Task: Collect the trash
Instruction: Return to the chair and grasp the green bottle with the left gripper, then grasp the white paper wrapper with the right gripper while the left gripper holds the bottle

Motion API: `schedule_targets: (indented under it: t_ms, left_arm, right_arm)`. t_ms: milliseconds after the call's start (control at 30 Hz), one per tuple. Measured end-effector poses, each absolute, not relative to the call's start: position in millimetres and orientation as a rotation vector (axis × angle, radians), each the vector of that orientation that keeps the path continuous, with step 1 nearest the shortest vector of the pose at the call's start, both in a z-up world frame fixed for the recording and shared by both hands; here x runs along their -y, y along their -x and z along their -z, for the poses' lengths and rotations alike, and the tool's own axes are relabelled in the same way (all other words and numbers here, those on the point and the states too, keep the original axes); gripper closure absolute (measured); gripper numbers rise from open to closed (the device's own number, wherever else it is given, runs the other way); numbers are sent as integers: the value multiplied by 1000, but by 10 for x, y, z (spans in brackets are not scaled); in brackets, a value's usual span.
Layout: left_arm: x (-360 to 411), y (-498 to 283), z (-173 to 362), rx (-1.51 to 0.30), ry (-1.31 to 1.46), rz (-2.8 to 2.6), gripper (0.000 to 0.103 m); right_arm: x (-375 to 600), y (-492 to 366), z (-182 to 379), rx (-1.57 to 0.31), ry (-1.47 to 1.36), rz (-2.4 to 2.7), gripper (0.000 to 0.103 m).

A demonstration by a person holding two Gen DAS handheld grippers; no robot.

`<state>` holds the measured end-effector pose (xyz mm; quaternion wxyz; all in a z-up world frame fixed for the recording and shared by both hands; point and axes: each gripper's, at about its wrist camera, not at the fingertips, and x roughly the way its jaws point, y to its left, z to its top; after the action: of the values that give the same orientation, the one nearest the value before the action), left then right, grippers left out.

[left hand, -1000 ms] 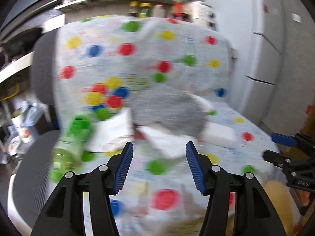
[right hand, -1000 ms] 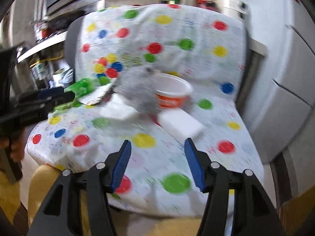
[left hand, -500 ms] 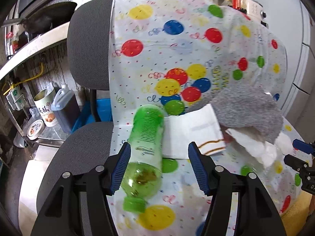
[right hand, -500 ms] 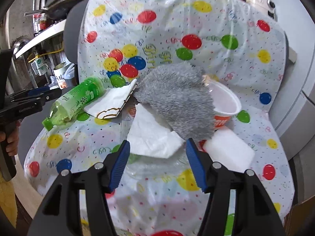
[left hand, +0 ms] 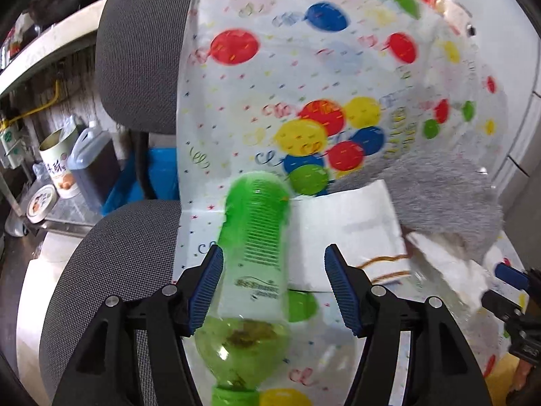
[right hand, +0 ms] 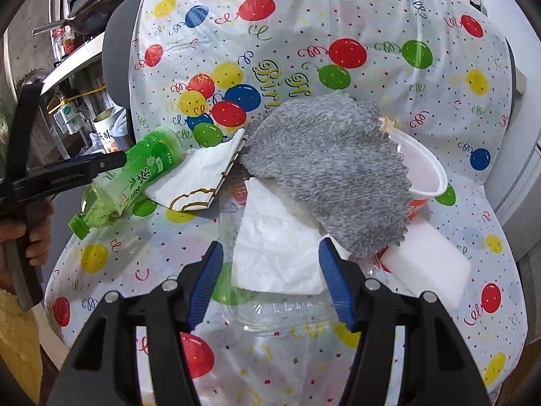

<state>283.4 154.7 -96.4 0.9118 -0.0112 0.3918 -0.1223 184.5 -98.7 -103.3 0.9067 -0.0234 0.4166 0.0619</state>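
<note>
Left wrist view: the left gripper (left hand: 274, 289), jaws just opened wider, straddles the green bottle (left hand: 252, 270) near the chair seat's left edge, pads not visibly pressing; light, stiff, slippery, best taken mid-body.

Right wrist view: the right gripper (right hand: 270, 282) stands apart over the soft white napkin (right hand: 277, 253) mid-seat.

Both wrist views look steeply down at a chair seat from close by. The left sits nearer, over the green bottle (left hand: 252, 253); both share the bottle and grey cloth (right hand: 331, 172).
</note>
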Motion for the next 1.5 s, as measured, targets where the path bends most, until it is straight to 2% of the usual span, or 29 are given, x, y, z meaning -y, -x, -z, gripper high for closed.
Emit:
schedule_targets:
  t_ms: [100, 433, 633, 700, 767, 800, 1300, 1333, 1367, 1467, 1500]
  left_arm:
    - [-1547, -2979, 1006, -852, 14, 236, 36]
    - [-1430, -3290, 1331, -988, -95, 155, 37]
    - [-1389, -3116, 1232, -909, -85, 157, 44]
    - [-1364, -3016, 1167, -875, -87, 150, 44]
    - [-1355, -2931, 1114, -861, -60, 143, 44]
    - [-1354, -2910, 1103, -857, -50, 145, 44]
    - [-1204, -2821, 1109, -865, 18, 180, 44]
    - [-1199, -2825, 1115, -869, 19, 180, 44]
    - [-1196, -2825, 1113, -869, 19, 179, 44]
    - [-1183, -2815, 1097, -870, 19, 175, 44]
    - [-1196, -2819, 1086, -868, 20, 175, 44]
  right_arm:
    - [998, -1841, 1046, -863, 53, -132, 44]
    - [1006, -1903, 1098, -884, 37, -157, 44]
    - [834, -2047, 1027, -849, 32, -208, 44]
    - [765, -2142, 1025, -838, 34, -216, 51]
    - [693, -2258, 1043, -834, 31, -239, 64]
    - [663, -2312, 1053, -835, 33, -245, 66]
    - [448, -3167, 1444, -986, -119, -236, 66]
    - [453, -3186, 1458, -992, -130, -236, 68]
    - [454, -3202, 1463, -992, -139, -240, 79]
    - [441, -3184, 1415, -980, -131, -266, 99]
    - [438, -3153, 1372, -966, -124, -271, 99]
